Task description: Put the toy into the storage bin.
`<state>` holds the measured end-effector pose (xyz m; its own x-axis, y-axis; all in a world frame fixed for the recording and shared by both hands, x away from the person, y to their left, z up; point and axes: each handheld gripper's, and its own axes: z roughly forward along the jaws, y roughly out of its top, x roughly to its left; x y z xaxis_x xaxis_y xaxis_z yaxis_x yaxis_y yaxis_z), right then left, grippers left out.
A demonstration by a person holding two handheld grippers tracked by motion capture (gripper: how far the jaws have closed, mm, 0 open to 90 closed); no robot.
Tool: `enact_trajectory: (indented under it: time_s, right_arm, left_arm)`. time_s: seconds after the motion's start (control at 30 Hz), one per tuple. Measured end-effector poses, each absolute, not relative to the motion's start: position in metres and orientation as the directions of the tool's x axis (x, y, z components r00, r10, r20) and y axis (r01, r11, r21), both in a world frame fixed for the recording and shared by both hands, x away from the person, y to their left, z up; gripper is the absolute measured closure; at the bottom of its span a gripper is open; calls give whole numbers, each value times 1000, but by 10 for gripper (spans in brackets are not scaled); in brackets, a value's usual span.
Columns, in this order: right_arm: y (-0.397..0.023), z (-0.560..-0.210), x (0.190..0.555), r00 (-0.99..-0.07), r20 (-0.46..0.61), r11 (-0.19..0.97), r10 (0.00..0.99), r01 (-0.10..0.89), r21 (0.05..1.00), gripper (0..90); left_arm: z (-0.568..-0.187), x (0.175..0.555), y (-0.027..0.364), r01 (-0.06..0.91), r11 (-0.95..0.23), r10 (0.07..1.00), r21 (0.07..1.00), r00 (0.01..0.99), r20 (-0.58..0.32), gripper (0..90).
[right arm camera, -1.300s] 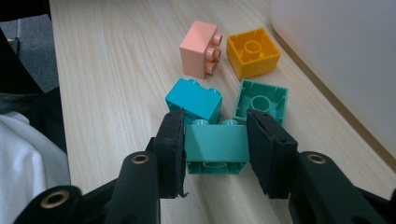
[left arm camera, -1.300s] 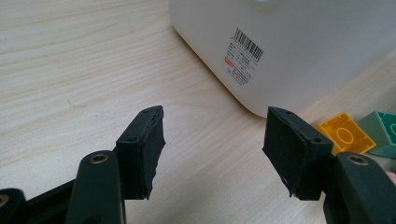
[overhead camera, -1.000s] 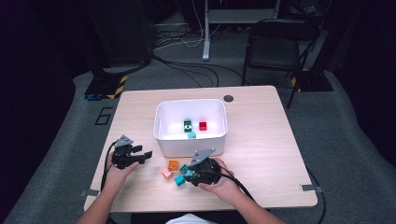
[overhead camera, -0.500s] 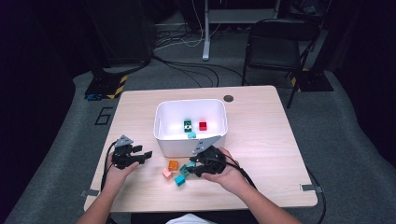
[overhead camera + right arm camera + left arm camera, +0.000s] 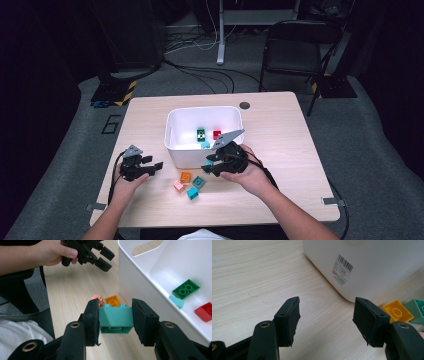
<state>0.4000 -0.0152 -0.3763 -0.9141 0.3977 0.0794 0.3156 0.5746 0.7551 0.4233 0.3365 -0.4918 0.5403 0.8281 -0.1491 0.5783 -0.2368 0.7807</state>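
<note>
on a wooden table (image 5: 280, 150), the right gripper (image 5: 115, 315) is clamping a teal brick (image 5: 115, 319) beside the white bin (image 5: 175, 150), likely dropping it in next; the left gripper (image 5: 327, 320) is gaping empty.

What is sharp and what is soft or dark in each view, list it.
High view: table well lit, surroundings nearly black, the whole picture soft. Left gripper view: open left tool crisp, yellow brick at the edge slightly soft. Right gripper view: teal brick in the right tool sharp, white bin bright, its inside a little washed out.

Teal two-stud brick (image 5: 115, 319) level, clamped, above table beside bin.
</note>
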Motion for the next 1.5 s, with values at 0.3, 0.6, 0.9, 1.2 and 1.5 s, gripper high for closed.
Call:
enact_trajectory:
  time_s: [0.3, 0.6, 0.9, 1.2, 1.5]
  right_arm:
    - [-13, -358, 414, -906, 45, 572, 422, 305, 761, 580]
    - [-2, -350, 436, -891, 27, 565, 453, 310, 765, 580]
    - [10, -351, 464, -873, 27, 551, 488, 331, 766, 580]
    - [24, -352, 492, -853, 16, 535, 522, 341, 773, 580]
    - [37, -359, 514, -842, -6, 536, 540, 338, 773, 579]
  left_arm:
    - [-492, 423, 337, 579, -236, 828, 781, 540, -151, 376]
    - [-492, 424, 337, 581, -234, 826, 780, 541, -155, 376]
    - [-492, 424, 337, 581, -231, 827, 781, 540, -157, 376]
    - [-493, 424, 337, 576, -225, 828, 786, 539, -158, 376]
    - [-492, 424, 337, 574, -224, 827, 787, 539, -158, 376]
